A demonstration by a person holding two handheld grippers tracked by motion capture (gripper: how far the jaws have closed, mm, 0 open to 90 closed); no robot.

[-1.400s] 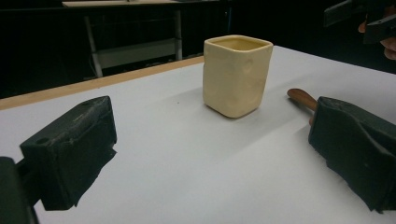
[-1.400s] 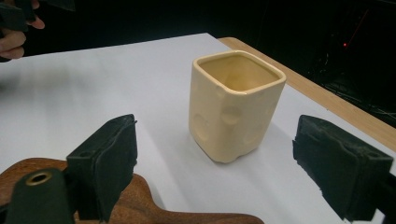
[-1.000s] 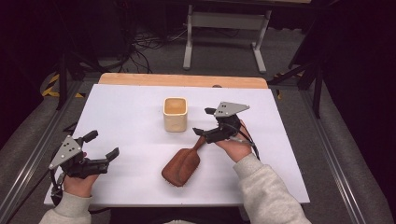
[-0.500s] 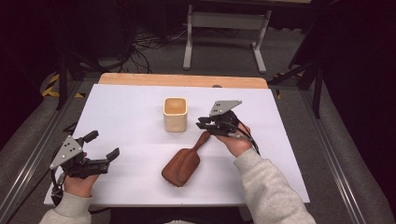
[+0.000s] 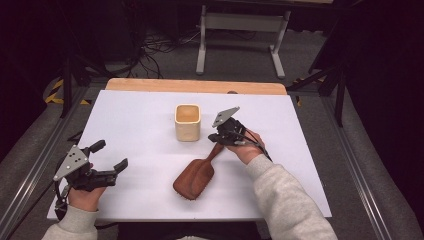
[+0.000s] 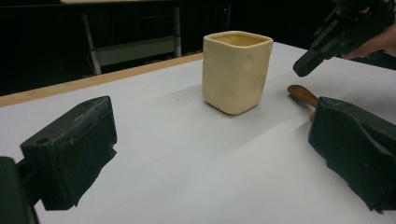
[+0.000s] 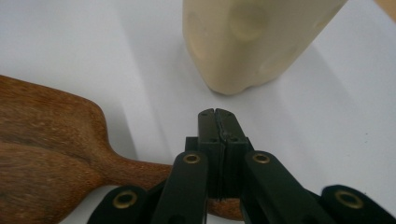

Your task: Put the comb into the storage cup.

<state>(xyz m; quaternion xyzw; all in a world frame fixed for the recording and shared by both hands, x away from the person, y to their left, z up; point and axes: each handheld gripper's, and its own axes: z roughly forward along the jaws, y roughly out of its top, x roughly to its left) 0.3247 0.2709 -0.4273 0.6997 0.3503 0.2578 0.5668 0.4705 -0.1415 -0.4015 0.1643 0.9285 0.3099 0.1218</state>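
The right gripper [image 5: 218,137] sits over the thin end of the brush [image 5: 195,178], near the right side of the cup [image 5: 187,121]. In the right gripper view its two black jaws are pressed together with no gap. The brush handle [image 7: 140,170] runs under them. It looks like the jaws are above the handle and not around it, so I think they are not pinching it. The handle tip is hidden behind the jaws, so I cannot be sure.

The brush lies flat on the white table [image 5: 135,135]. Its wide wooden back faces up and its handle points up toward the cup. Lying this way, the thin handle is the easy part to grab. That may be why the right hand [image 5: 247,147] has gone there.

The left gripper [image 5: 107,157] is held low over the near left part of the table, well apart from the brush and the cup. Its jaws are spread wide with nothing between them. It looks like it is waiting.

The cup is cream, with squarish sides, and stands upright near the middle of the table. Its mouth is open at the top. From above I can see nothing inside it. A brush handle could go in there, standing up
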